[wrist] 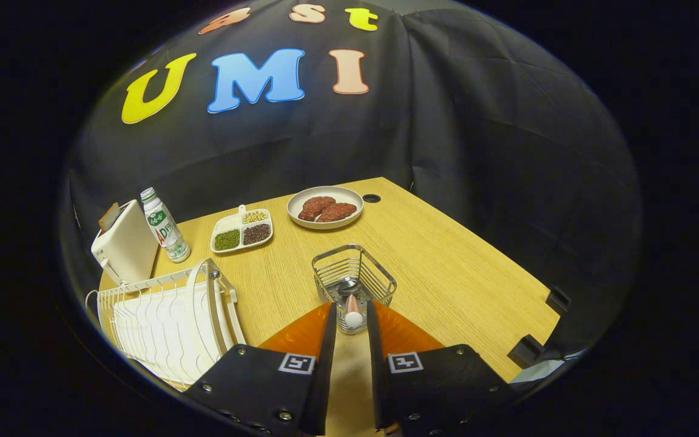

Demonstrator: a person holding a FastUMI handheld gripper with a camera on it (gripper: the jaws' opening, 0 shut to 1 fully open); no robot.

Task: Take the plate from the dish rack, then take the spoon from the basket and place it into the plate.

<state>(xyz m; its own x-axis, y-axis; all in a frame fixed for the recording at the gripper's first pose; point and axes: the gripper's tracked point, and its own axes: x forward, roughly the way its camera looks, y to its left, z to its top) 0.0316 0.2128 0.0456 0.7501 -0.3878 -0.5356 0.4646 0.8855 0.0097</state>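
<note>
One square wire basket (354, 279) stands on the light wooden bench (446, 267), holding one spoon (352, 309) upright, handle end up, between the fingertips of the gripper (351, 317), which is narrowly parted and not pressing on it. One white plate (201, 306) stands on edge in the white wire dish rack (143, 315) beside the fingers.

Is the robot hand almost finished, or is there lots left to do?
Lots left. Nothing looks done yet: the plate stands upright in the dish rack, though the job starts with it. In hand: the gripper has its fingers either side of the spoon handle, which sticks up out of the basket; whether they squeeze it is unclear. Left: lift the plate out, then put the spoon in it.
</note>
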